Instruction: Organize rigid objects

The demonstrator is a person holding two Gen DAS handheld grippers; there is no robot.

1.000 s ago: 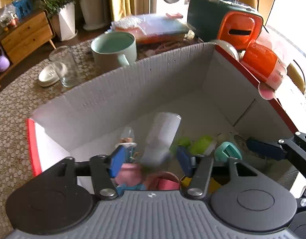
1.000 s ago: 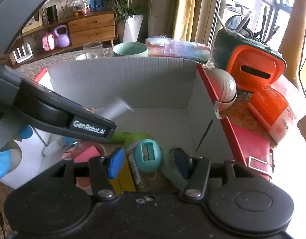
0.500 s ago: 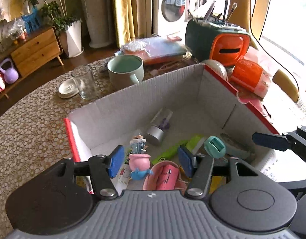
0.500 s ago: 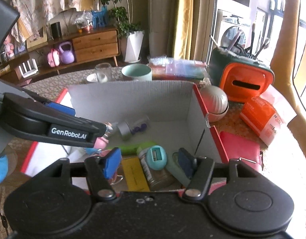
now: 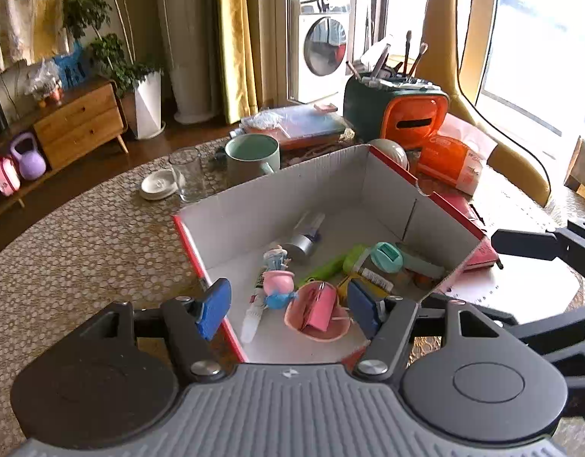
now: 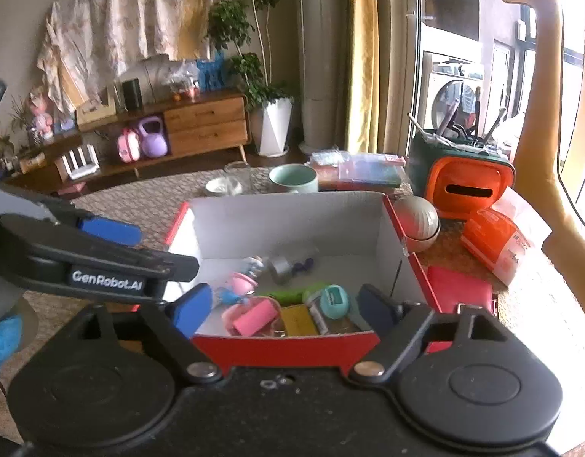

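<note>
Hovering with jaws just widened and empty, both claws (left (image 5: 286,306), right (image 6: 281,306)) overlook the seemingly cluttered box (image 5: 277,194).

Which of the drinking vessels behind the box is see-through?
The glass tumbler, standing empty beside the white lid. The mint mug next to it is opaque, with a handle facing the box.

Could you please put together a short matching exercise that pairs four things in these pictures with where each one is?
Things:
1. mug
2. silver-capped bottle
3. drinking glass
4. orange packet

Places:
A. lying inside the box
B. on the table just behind the box's back wall
C. on the table beside the white lid
D. on the table in front of the orange and green bin

Pairs: 1-B, 2-A, 3-C, 4-D
</note>
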